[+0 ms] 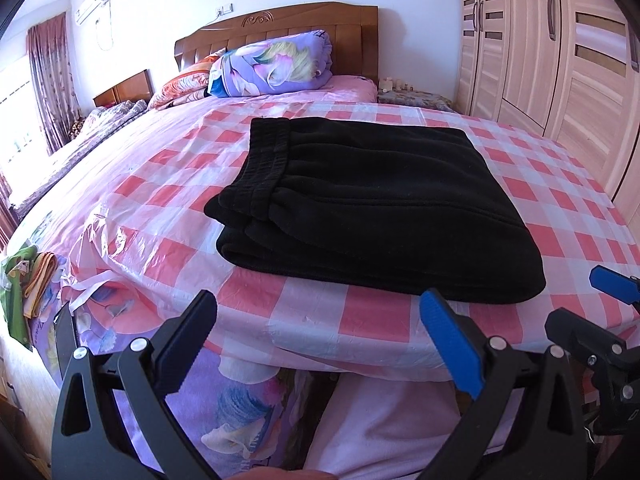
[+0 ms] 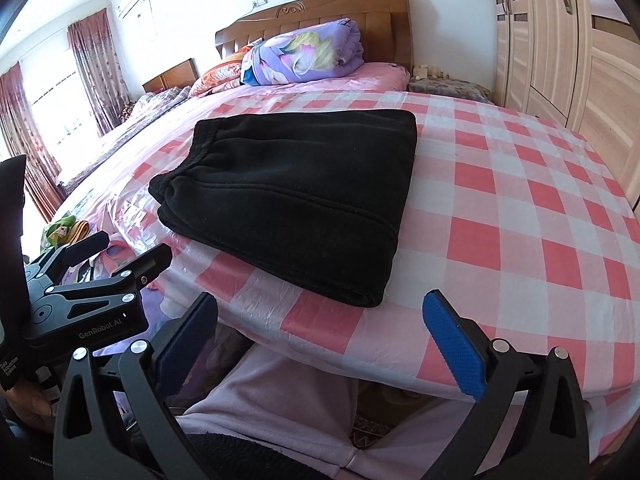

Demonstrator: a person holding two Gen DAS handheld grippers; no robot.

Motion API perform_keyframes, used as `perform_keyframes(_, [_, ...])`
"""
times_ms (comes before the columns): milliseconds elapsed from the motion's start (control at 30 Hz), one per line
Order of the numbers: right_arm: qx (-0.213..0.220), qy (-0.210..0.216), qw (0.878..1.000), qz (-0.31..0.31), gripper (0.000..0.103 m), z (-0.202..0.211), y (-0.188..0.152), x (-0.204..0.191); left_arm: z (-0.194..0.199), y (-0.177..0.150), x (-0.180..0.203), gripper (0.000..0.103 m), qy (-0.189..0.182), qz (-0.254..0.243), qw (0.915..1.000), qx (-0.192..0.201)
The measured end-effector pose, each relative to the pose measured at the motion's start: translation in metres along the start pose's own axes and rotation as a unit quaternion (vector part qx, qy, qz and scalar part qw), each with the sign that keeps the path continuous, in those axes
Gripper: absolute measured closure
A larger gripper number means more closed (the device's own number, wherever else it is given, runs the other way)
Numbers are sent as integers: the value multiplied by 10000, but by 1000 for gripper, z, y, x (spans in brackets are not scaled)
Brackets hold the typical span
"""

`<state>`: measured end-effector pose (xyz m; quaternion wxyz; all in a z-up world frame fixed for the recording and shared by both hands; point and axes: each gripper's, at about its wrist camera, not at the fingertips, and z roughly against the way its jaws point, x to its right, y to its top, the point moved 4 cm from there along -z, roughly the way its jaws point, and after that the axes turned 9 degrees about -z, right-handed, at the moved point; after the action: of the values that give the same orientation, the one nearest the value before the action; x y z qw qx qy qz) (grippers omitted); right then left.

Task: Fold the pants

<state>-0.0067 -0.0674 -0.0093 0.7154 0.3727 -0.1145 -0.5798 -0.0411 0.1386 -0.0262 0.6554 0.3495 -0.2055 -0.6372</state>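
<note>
Black pants (image 1: 368,208) lie folded into a thick rectangle on the pink checked sheet (image 1: 304,312), waistband to the left; they also show in the right wrist view (image 2: 296,196). My left gripper (image 1: 320,320) is open and empty, held back just off the bed's near edge, in front of the pants. My right gripper (image 2: 320,316) is open and empty too, held off the near edge by the pants' right corner. Each gripper shows at the other view's side, the right one (image 1: 600,312) and the left one (image 2: 116,252).
The bed has a wooden headboard (image 1: 280,36) with a rolled purple floral quilt (image 1: 276,64) and pillows. A wardrobe (image 1: 560,48) stands on the right, curtains and a window on the left. Green and orange cloths (image 1: 24,280) lie at the bed's left corner.
</note>
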Motion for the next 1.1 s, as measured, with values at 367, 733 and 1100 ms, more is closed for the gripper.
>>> perform_keyframes(367, [4, -4, 10000, -38, 4, 2, 2, 1, 1, 2, 3, 2, -38, -75, 10000, 21])
perform_keyframes(733, [-3, -2, 10000, -40, 4, 2, 2, 3, 1, 2, 5, 2, -44, -86, 10000, 20])
perform_keyframes(1100, [-27, -9, 10000, -75, 4, -1, -3, 3, 2, 3, 6, 2, -37, -83, 10000, 18])
